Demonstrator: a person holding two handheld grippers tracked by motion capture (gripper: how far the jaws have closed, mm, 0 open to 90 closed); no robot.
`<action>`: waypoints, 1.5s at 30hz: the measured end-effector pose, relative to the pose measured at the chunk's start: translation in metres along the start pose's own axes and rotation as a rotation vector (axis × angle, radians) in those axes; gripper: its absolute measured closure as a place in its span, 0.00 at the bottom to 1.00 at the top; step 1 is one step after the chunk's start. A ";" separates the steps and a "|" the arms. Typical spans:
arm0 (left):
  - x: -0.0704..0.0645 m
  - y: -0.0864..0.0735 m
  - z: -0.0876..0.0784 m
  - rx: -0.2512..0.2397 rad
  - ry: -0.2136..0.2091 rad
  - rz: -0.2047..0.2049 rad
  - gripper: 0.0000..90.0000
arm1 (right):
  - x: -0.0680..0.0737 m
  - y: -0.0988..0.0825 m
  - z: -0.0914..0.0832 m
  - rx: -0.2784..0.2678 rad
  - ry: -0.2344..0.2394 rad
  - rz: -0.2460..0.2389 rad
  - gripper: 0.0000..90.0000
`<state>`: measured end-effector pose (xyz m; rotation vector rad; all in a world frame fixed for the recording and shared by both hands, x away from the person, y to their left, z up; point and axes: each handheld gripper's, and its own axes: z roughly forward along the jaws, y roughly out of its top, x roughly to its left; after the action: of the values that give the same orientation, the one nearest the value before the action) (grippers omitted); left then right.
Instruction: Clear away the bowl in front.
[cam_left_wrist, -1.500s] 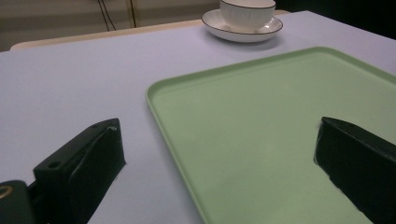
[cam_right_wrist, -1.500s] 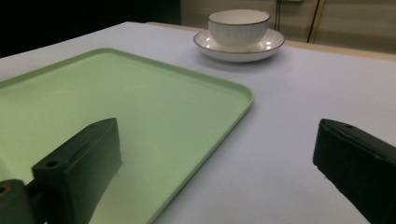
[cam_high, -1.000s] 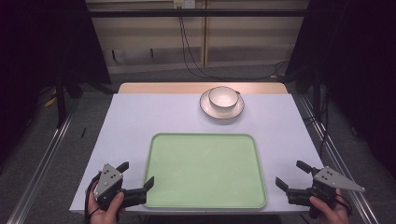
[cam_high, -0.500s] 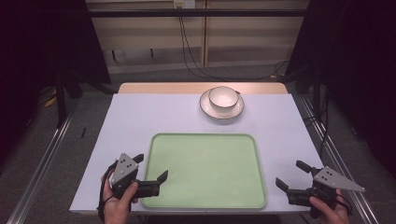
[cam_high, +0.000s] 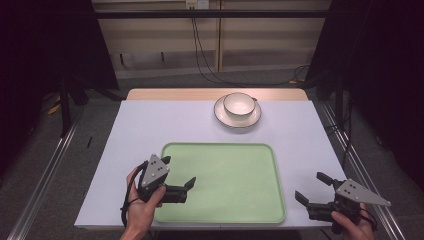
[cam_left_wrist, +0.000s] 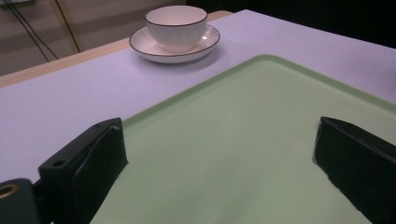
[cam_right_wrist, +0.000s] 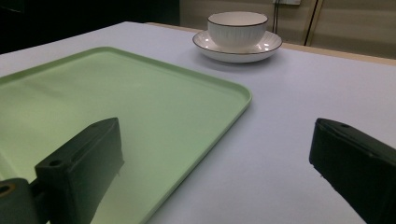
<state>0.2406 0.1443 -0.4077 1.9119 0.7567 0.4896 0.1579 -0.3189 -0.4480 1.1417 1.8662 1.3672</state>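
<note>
The left gripper (cam_high: 177, 175) has moved over the near-left corner of the smooth, round-cornered green tray (cam_high: 235, 165), jaws spread wide and empty. The right gripper (cam_high: 314, 189) stays splayed at the surface's (cam_high: 165, 125) near-right corner. A ribbed white cup (cam_high: 238, 104) sits on its saucer (cam_high: 220, 112) by the far edge.

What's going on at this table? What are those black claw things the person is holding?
A person holds a two-jaw gripper in each hand, both open and holding nothing. The left gripper hangs over the near left part of an empty green tray; the right gripper sits off the tray's right edge above the table. At the far side, untouched, a white cup stands on a saucer.
</note>
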 end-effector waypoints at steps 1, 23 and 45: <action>-0.001 0.001 0.002 0.001 0.004 0.004 0.03 | 0.000 0.000 0.000 0.000 0.001 0.001 0.03; 0.008 0.039 0.054 0.004 -0.045 0.011 0.04 | 0.001 0.001 -0.002 -0.019 0.012 -0.007 0.03; 0.027 0.078 0.108 0.059 -0.078 -0.011 0.05 | 0.001 0.001 -0.002 -0.024 0.018 -0.004 0.04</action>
<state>0.3510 0.0678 -0.3845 1.9690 0.7380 0.3868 0.1560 -0.3190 -0.4465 1.1167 1.8588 1.3975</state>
